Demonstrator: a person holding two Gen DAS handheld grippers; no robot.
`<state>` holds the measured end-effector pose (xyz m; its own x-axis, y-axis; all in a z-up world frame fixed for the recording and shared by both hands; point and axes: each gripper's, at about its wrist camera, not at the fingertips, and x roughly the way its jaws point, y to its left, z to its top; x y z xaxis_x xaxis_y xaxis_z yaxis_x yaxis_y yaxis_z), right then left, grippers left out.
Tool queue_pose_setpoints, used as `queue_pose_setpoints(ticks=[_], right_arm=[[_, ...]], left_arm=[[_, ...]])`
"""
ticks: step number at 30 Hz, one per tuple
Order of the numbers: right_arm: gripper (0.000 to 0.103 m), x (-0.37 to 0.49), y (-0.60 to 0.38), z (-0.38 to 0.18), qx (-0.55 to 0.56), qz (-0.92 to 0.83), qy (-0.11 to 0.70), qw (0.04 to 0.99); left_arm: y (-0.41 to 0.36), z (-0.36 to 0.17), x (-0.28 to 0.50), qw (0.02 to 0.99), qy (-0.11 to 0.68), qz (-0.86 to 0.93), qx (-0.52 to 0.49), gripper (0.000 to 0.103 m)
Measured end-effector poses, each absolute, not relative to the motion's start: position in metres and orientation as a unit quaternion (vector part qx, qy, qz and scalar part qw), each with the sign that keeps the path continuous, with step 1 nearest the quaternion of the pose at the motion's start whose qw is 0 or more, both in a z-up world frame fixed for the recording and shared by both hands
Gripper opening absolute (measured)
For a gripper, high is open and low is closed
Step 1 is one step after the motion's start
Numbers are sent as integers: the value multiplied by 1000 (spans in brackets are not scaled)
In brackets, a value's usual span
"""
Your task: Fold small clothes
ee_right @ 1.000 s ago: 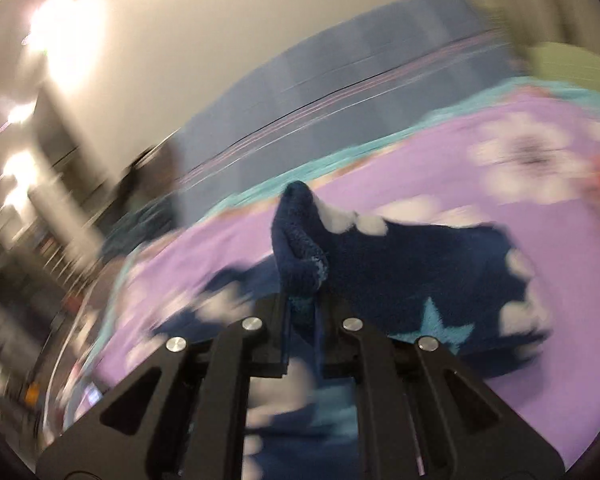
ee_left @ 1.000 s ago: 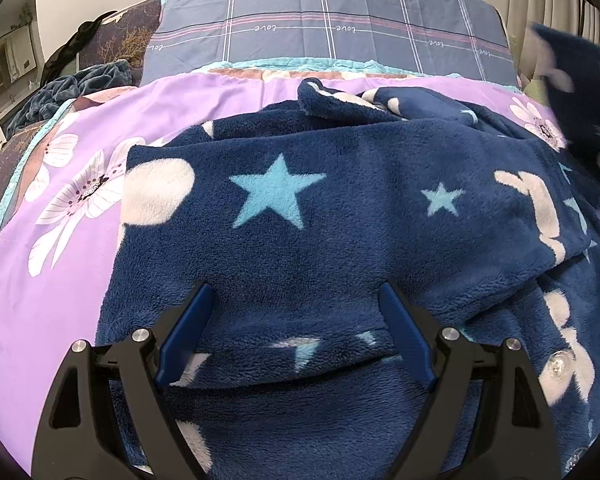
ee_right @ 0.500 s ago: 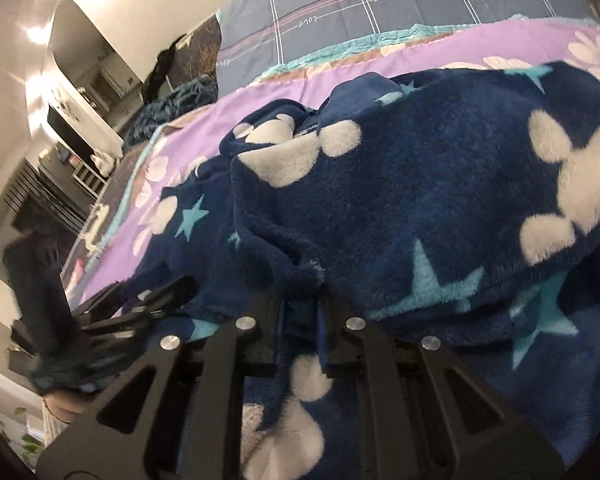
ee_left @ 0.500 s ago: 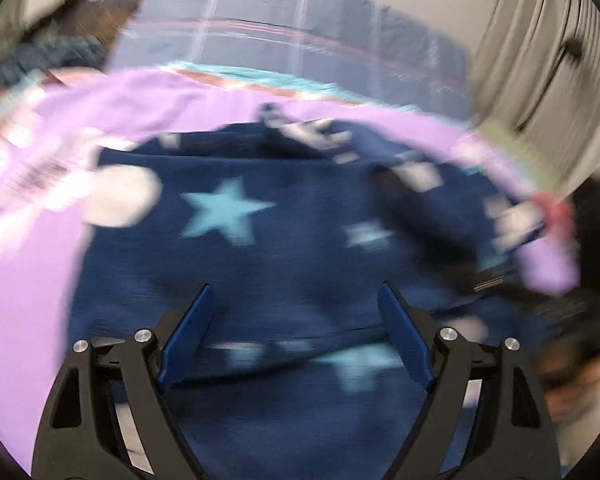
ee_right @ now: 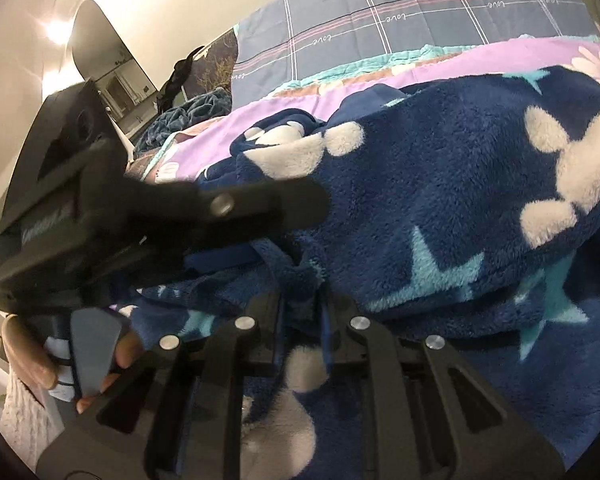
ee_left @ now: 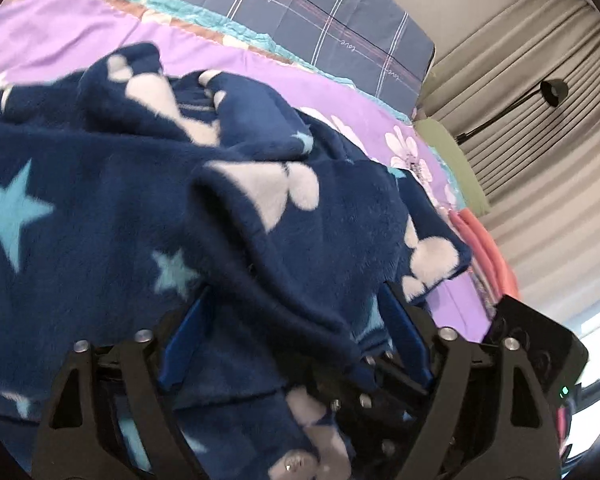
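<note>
One garment in play: a plush navy fleece piece (ee_left: 112, 216), thick pile, printed with light-blue stars and cream paw/blob shapes, lying rumpled on the purple floral bedspread (ee_left: 260, 68). It is bunched, not flat; a folded flap (ee_left: 300, 232) lies across the body, its rounded fold edge running from about 10 o'clock down to 4 o'clock in the left wrist view. Overall long axis can't be told from the heap. Left gripper (ee_left: 296, 344): two blue fingers (ee_left: 188, 332) apart and closing, the flap's fold between them, pads not clearly pressing yet. Right gripper (ee_right: 304, 312): jaws nearly together and easing open, a thin ridge of fleece pinched between them at 6 o'clock of its view. In that view the left gripper sits at 9 o'clock, the person's hand (ee_right: 36, 360) on its handle. One plaid grey-blue pillow (ee_right: 400, 28) at 12 o'clock; pleated curtains (ee_left: 540, 100) at 2 o'clock.
</note>
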<state>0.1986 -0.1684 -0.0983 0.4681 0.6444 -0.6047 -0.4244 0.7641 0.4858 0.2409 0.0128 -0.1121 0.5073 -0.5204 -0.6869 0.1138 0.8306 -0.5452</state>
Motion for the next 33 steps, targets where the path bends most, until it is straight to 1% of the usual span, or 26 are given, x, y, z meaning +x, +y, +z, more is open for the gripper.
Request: queue_pose_setpoints(ticks=[1, 2, 3, 4, 7, 9, 11, 12, 14, 16, 19, 22, 25, 29, 33], right_arm=[[16, 199, -170, -99, 138, 318, 407, 845], [21, 198, -171, -98, 142, 321, 407, 844], [24, 198, -174, -97, 147, 326, 406, 841], [29, 197, -177, -95, 153, 329, 407, 838], [45, 192, -197, -81, 164, 325, 403, 839], [45, 187, -213, -74, 155, 303, 397, 852], [46, 186, -227, -76, 143, 278, 399, 862], [45, 189, -235, -83, 147, 260, 407, 863], [28, 198, -244, -98, 182, 250, 425, 851], [22, 205, -247, -108, 197, 239, 436, 845], [22, 202, -242, -108, 183, 232, 433, 852], [22, 198, -237, -109, 171, 224, 428, 859], [22, 199, -238, -108, 167, 223, 426, 861], [22, 197, -233, -107, 160, 219, 424, 864], [22, 197, -232, -107, 156, 217, 425, 865]], left_arm=[[10, -110, 243, 845, 458, -183, -208, 63], [9, -108, 243, 850, 456, -179, -195, 43], [8, -103, 244, 853, 455, -179, -185, 20], [9, -98, 245, 852, 453, -187, -186, 12], [22, -66, 237, 872, 420, -192, -164, 11], [29, -38, 226, 893, 386, -192, -129, 11], [38, -16, 218, 905, 364, -188, -118, 11], [46, -2, 215, 912, 350, -182, -115, 11], [55, 11, 210, 920, 337, -171, -108, 11], [65, 22, 201, 927, 329, -152, -98, 11], [90, 30, 189, 936, 317, -122, -89, 11], [130, 30, 181, 937, 311, -92, -127, 11], [150, 26, 179, 937, 312, -72, -142, 11], [160, 8, 180, 936, 329, -33, -120, 11], [158, -31, 182, 923, 367, -19, -112, 12]])
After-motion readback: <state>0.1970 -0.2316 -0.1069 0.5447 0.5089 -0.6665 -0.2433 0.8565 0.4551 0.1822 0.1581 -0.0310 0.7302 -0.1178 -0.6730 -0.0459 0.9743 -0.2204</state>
